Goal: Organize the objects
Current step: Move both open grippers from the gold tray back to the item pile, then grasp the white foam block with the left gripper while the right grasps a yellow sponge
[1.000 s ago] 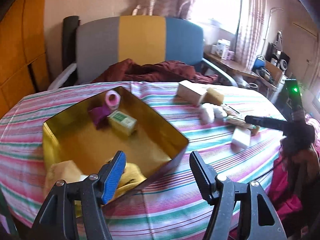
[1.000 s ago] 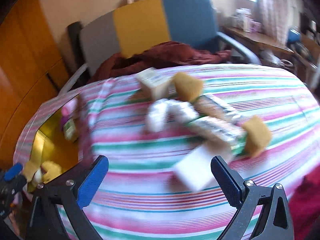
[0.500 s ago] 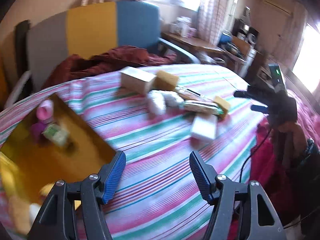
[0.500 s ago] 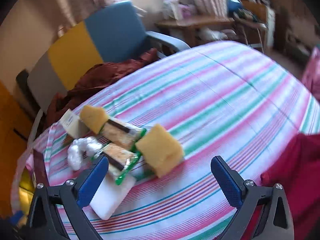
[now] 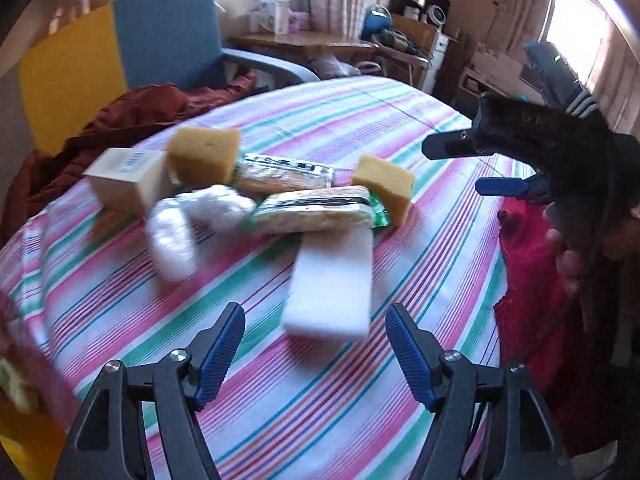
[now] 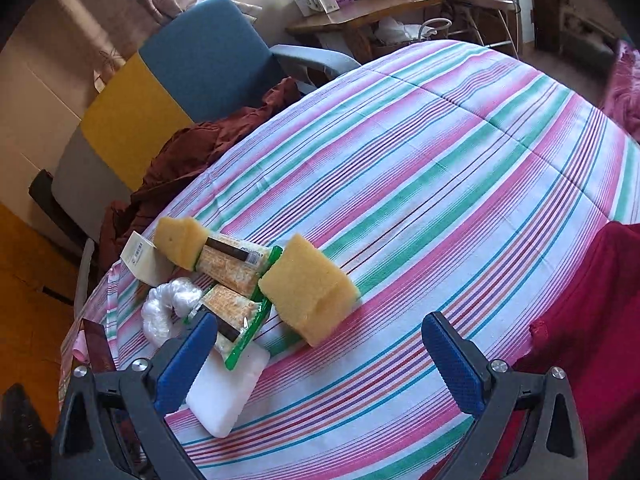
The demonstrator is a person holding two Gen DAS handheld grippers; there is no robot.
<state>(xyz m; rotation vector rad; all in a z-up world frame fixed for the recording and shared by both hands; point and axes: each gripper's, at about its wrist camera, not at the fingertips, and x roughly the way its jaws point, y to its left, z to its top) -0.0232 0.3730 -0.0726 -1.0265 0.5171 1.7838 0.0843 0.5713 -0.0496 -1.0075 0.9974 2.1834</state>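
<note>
A pile lies on the striped tablecloth (image 5: 400, 112): a white foam block (image 5: 332, 280), two yellow sponges (image 5: 202, 156) (image 5: 384, 186), two snack packets (image 5: 316, 210), a cream box (image 5: 124, 178) and a bundle of clear plastic (image 5: 176, 232). My left gripper (image 5: 316, 344) hovers just short of the white block, its jaws opening with nothing between them. My right gripper (image 6: 320, 356) stands open and empty, with the nearer yellow sponge (image 6: 308, 288) just beyond its fingertips and the white block (image 6: 228, 392) by its left finger. It also shows in the left wrist view as the right gripper (image 5: 454, 168).
A corner of the gold box (image 5: 24, 440) sits at the table's left end. A blue, yellow and grey chair (image 6: 180, 80) holding a dark red garment (image 6: 192, 152) stands behind the table. Red cloth (image 6: 580, 320) hangs at the near right edge. Cluttered desks line the far wall.
The left view swung right from the gold box to the pile, and its jaws stand wider. The right view rolled and closed in on the near yellow sponge, then held still.
</note>
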